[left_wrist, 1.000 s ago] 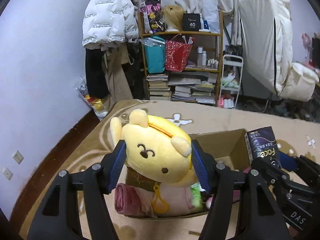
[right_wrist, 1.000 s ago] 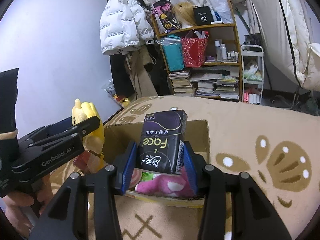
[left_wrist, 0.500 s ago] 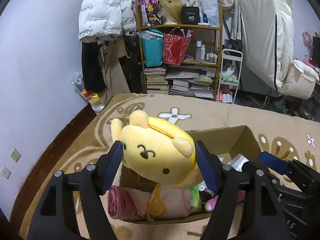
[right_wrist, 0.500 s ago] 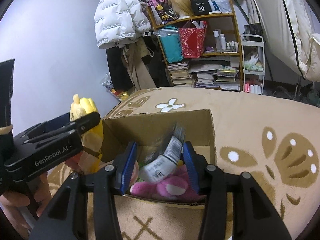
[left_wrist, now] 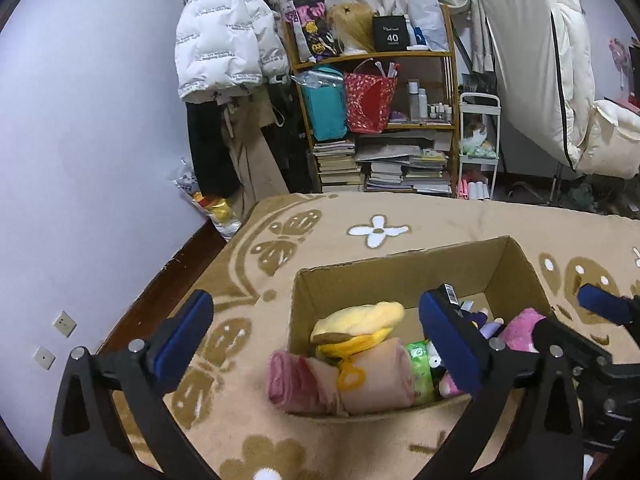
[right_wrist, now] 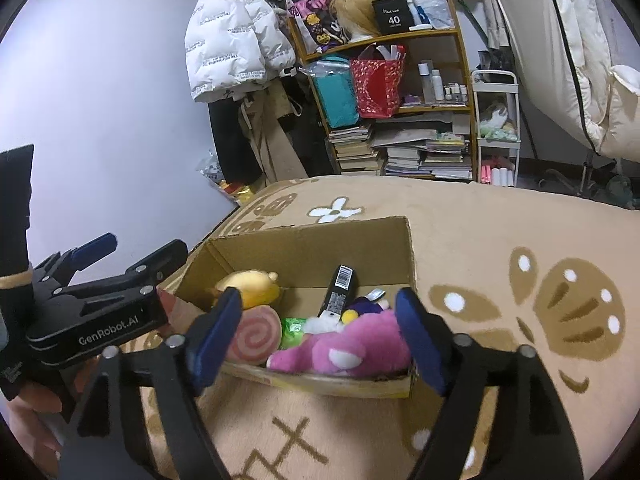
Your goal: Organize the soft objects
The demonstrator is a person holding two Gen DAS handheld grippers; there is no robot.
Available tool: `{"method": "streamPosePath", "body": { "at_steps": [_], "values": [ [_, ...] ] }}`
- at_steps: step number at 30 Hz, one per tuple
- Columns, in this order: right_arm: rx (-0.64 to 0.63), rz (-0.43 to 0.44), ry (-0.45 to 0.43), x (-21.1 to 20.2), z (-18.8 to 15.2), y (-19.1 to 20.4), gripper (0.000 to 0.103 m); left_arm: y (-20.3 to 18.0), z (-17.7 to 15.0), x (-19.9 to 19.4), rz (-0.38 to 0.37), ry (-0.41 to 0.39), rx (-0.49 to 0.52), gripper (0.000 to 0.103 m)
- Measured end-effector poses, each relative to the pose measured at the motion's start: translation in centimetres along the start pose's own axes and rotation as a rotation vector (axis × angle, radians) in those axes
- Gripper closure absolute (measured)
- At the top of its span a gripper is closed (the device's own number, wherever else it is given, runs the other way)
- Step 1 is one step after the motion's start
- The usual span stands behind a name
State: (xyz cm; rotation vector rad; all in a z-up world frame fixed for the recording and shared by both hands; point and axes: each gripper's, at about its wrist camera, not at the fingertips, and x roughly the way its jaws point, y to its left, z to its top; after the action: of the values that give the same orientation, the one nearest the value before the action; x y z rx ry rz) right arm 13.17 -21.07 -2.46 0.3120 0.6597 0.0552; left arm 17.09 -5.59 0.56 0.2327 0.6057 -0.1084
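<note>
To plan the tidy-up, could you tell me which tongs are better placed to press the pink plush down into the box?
Right: its open tongs frame the pink plush at the box edge; the left tongs sit over the pink roll.

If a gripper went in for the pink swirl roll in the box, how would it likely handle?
The pink swirl roll looks like rolled plush, so it would probably squash between the pads rather than slip. It seems light for its bulk. Lying on its side wedged against the cardboard box wall and the yellow plush, it likely cannot roll.

box (right_wrist: 308,254) on rug (right_wrist: 500,240) | plush dog (right_wrist: 250,289), tissue pack (right_wrist: 339,295) inside | shelf (right_wrist: 400,92) behind
</note>
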Motion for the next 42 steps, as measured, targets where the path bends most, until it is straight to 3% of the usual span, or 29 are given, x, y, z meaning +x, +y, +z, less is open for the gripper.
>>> {"method": "streamPosePath", "body": {
  "at_steps": [6,12,18,27,34,38,42],
  "values": [
    [-0.012,-0.009,-0.037,-3.1,0.0,0.7,0.000,1.5,-0.3,-3.2,0.011,-0.026,-0.009,0.000],
    [-0.023,-0.037,-0.080,-6.9,0.5,1.7,0.000,3.2,0.0,-7.0,0.020,-0.073,-0.014,0.000],
    [-0.066,-0.041,-0.155,-11.4,1.1,3.0,0.000,4.8,-0.2,-11.8,0.097,-0.143,-0.004,0.000],
    [-0.110,-0.035,-0.210,-16.5,0.0,5.0,0.000,7.4,-3.6,-17.3,0.091,-0.176,-0.098,0.000],
    [-0.151,-0.072,-0.259,-18.3,-2.2,6.5,0.000,7.9,-6.2,-19.7,0.054,-0.249,-0.135,0.000],
    [-0.110,-0.079,-0.319,-18.9,-3.6,6.1,0.000,8.7,-7.7,-19.7,0.022,-0.258,-0.187,0.000],
    [-0.106,-0.067,-0.327,-18.6,-4.7,5.6,0.000,8.4,-8.8,-19.0,0.027,-0.243,-0.150,0.000]
  ]
}}
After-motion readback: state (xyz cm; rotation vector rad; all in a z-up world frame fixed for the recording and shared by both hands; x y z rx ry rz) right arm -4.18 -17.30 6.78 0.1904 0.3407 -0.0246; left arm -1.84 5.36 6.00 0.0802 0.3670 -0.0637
